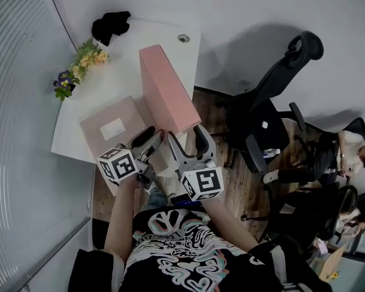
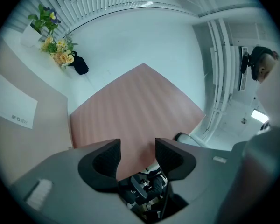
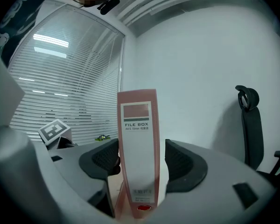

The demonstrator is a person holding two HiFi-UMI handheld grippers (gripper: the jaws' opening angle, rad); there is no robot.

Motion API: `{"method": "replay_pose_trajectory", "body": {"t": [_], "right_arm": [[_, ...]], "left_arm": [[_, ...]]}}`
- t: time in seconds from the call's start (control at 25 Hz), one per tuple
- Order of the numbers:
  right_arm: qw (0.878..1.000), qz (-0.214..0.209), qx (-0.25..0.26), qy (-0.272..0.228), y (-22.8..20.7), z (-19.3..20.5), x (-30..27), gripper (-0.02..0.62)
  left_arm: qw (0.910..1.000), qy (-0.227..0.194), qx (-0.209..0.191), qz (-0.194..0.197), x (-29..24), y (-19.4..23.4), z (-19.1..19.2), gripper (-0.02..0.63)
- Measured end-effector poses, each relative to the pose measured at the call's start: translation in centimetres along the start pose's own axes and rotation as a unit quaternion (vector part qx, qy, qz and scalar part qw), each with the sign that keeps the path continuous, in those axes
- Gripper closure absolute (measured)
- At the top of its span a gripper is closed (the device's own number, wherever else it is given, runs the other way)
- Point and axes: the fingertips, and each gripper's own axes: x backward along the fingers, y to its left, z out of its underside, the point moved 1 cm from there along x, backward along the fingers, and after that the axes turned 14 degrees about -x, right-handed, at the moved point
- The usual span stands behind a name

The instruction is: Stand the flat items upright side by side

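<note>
Right tongs stand released around the upright pink file box, seemingly not pressing its spine. Left tongs, at their 9 o'clock, gape empty. At 10 o'clock a second file box lies flat on the counter.

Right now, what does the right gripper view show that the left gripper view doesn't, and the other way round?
Only the right gripper view: the narrow spine of the pink file box, printed FILE BOX, standing upright between the right tongs, and a black office chair.
Only the left gripper view: the box's broad pink side beyond the open left tongs, a second box lying flat with a white label, and flowers.
Both: that same pink file box, the white wall and the window blinds.
</note>
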Motion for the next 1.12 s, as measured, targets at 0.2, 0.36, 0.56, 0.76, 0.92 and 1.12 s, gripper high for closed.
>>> {"method": "replay_pose_trajectory", "body": {"t": [0.2, 0.36, 0.56, 0.76, 0.92, 1.12], "right_arm": [[1.000, -0.004, -0.011, -0.006, -0.1, -0.3, 2.0, 0.296], [1.000, -0.006, -0.016, -0.014, -0.2, -0.6, 3.8, 0.296], [1.000, -0.013, -0.020, -0.012, 0.4, -0.2, 6.2, 0.298], [0.999, -0.032, -0.021, -0.003, 1.8, 0.9, 8.0, 0.304], [0.998, -0.050, -0.028, 0.015, 2.9, 2.2, 8.8, 0.319], [0.995, -0.075, -0.032, 0.051, 4.7, 4.8, 8.9, 0.321]], "left_arm": [[0.9997, -0.012, -0.010, -0.021, 1.4, -1.3, 0.1, 0.388], [0.9989, -0.019, -0.020, -0.038, 2.7, -2.1, 0.3, 0.390], [0.9970, -0.026, -0.033, -0.066, 5.4, -3.3, 1.0, 0.389], [0.9928, -0.018, -0.054, -0.106, 8.9, -3.7, 2.5, 0.388], [0.9886, -0.005, -0.063, -0.136, 11.8, -3.6, 4.0, 0.388], [0.9795, 0.000, -0.071, -0.188, 15.8, -2.7, 5.6, 0.388]]}}
